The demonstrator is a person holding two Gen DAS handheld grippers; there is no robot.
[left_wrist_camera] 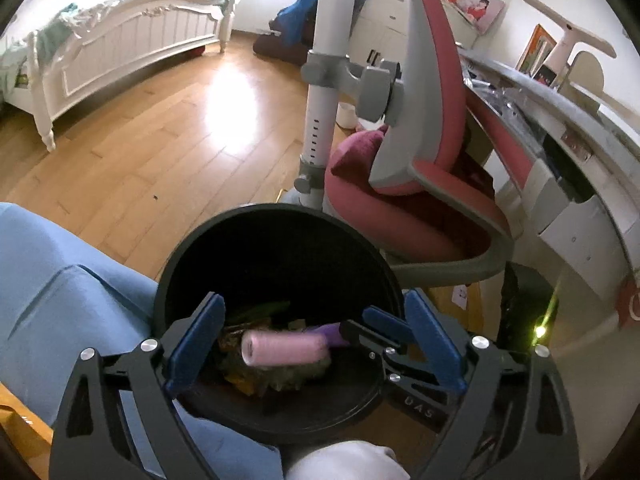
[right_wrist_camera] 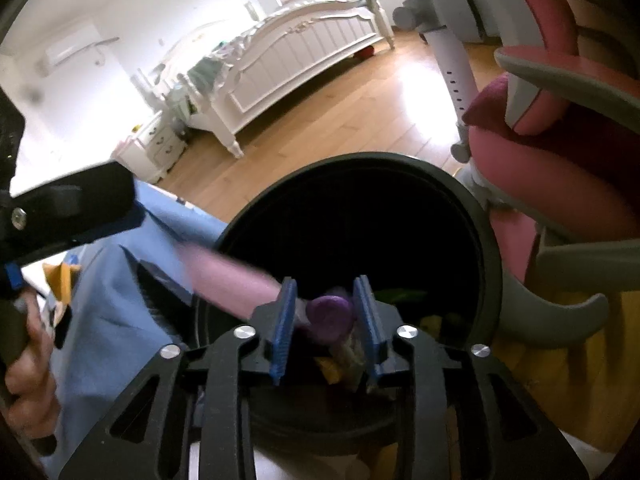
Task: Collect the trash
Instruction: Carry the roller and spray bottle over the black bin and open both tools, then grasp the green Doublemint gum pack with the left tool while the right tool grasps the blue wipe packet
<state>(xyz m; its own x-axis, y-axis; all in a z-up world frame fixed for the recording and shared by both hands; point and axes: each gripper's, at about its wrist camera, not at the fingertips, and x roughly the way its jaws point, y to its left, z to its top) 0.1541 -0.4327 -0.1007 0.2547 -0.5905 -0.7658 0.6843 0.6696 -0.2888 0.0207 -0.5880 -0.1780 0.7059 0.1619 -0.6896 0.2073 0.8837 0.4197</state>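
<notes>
A black round trash bin stands on the floor below both grippers, with wrappers and scraps inside. A lint roller with a pink roll and purple handle hangs over the bin's mouth. My right gripper is shut on the purple handle; it shows in the left wrist view coming in from the right. My left gripper is open, its blue pads either side of the pink roll without touching it.
A pink and grey desk chair stands right behind the bin, with a desk to its right. A blue cloth-covered surface lies left of the bin. A white bed stands across the wooden floor.
</notes>
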